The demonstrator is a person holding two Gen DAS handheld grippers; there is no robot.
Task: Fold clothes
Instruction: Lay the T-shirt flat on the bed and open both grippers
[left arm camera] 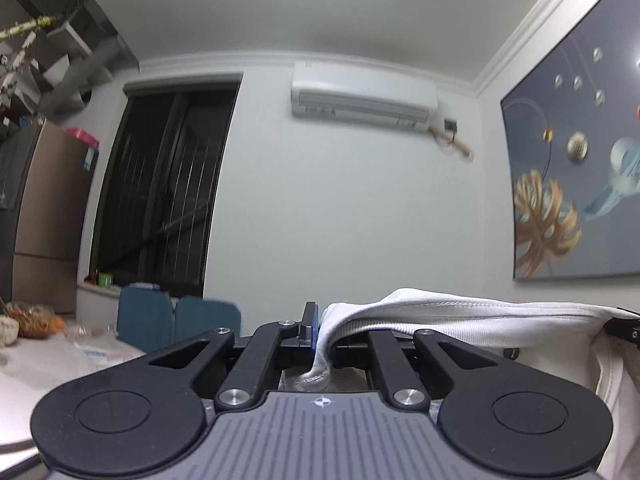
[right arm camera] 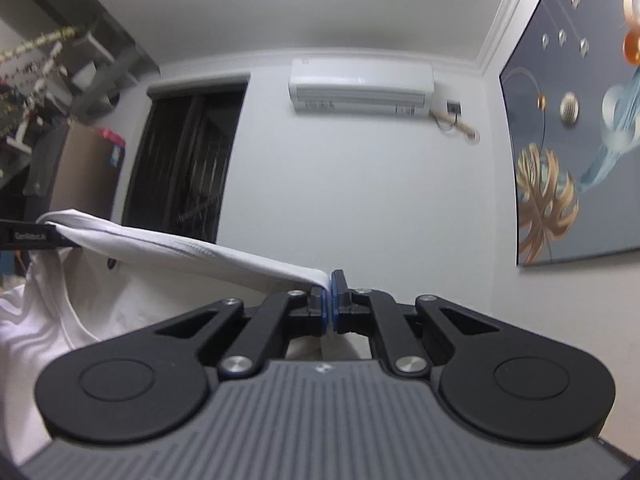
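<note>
Up in the air, left gripper [left arm camera: 320, 330] and right gripper [right arm camera: 330, 298] are each clamping their jaws on the white cotton garment's [right arm camera: 180, 250] hem, stretching it taut for folding.

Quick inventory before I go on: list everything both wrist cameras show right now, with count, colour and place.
White garment: one, white, lifted and stretched between the two tongs, rest hanging below.
Air conditioner: one, white, high on the far wall.
Window: one, dark with bars, left of the far wall.
Wall picture: one, grey-blue with gold leaf and spheres, right wall.
Fridge: one, bronze, far left.
Chairs: two backs, blue, below the window.
Table: one, white, lower left, with blurred bowls and food on it.
Shelves: dark, upper left, contents blurred.
Left tongs: one, black with blue pads, shut on the garment's hem.
Right tongs: one, black with blue pads, shut on the garment's edge.
</note>
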